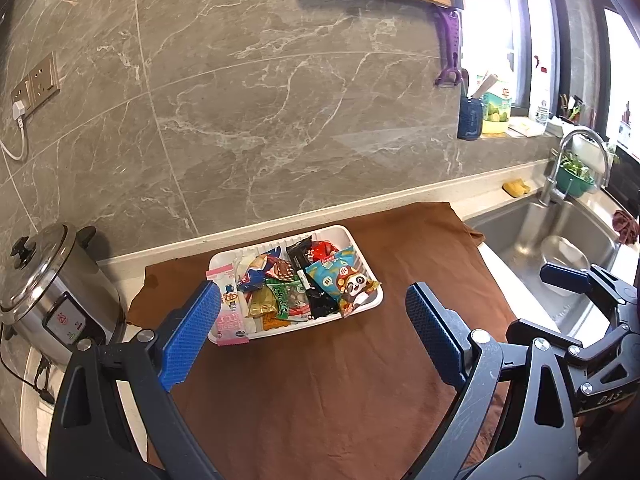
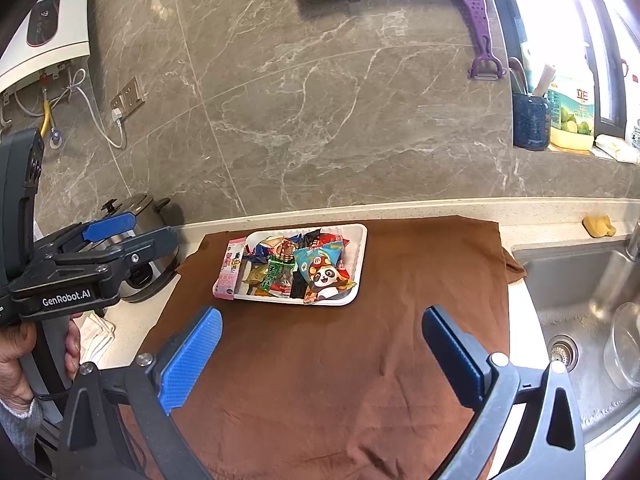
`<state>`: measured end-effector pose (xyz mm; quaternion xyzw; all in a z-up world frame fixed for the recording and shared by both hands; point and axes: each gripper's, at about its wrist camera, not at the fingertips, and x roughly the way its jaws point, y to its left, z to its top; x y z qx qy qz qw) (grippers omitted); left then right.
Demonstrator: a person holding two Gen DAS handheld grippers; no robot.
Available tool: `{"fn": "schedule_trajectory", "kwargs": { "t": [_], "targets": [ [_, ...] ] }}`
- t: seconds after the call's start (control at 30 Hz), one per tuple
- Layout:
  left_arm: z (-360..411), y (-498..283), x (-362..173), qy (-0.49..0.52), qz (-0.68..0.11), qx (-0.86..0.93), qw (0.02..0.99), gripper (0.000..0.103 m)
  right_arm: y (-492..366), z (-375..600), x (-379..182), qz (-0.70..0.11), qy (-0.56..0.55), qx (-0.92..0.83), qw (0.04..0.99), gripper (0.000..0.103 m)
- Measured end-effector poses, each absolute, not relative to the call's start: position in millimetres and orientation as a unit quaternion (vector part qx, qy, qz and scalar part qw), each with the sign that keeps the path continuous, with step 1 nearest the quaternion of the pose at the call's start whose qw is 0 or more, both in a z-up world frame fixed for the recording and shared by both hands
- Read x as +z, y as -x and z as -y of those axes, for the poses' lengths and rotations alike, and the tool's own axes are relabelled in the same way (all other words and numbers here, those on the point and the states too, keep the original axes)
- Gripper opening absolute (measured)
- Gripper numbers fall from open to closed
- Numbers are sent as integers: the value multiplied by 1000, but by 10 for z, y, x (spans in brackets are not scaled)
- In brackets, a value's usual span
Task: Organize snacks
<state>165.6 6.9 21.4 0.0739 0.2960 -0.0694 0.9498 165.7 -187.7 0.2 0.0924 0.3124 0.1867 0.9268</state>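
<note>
A white tray [image 1: 360,240] full of several snack packets sits on a brown cloth [image 1: 320,380] near the wall; it also shows in the right wrist view [image 2: 360,240]. A panda packet [image 1: 344,280] lies on top at the tray's right, also seen in the right wrist view [image 2: 326,274]. A pink packet [image 1: 228,312] hangs over the tray's left edge, also in the right wrist view [image 2: 230,268]. My left gripper [image 1: 316,332] is open and empty, above the cloth in front of the tray. My right gripper [image 2: 322,356] is open and empty, also short of the tray.
A steel rice cooker [image 1: 48,292] stands left of the cloth. A sink [image 1: 560,240] with a faucet [image 1: 572,160] lies right; a clear cup [image 2: 624,344] sits in it. The brown cloth [image 2: 320,380] spreads in front of the tray. A white cloth [image 2: 96,332] lies at the left.
</note>
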Motion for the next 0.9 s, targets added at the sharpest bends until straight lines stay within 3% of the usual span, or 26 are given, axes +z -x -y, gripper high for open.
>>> {"fn": "schedule_trajectory", "kwargs": {
  "t": [0.53, 0.9],
  "targets": [
    [-89, -1720, 202, -73, -303, -62, 948, 94, -1638, 1908, -4, -311, -93, 188, 927, 103],
    [-124, -1576, 286, -114, -232, 33, 965, 94, -1651, 1928, -25, -314, -97, 187, 926, 103]
  ]
}}
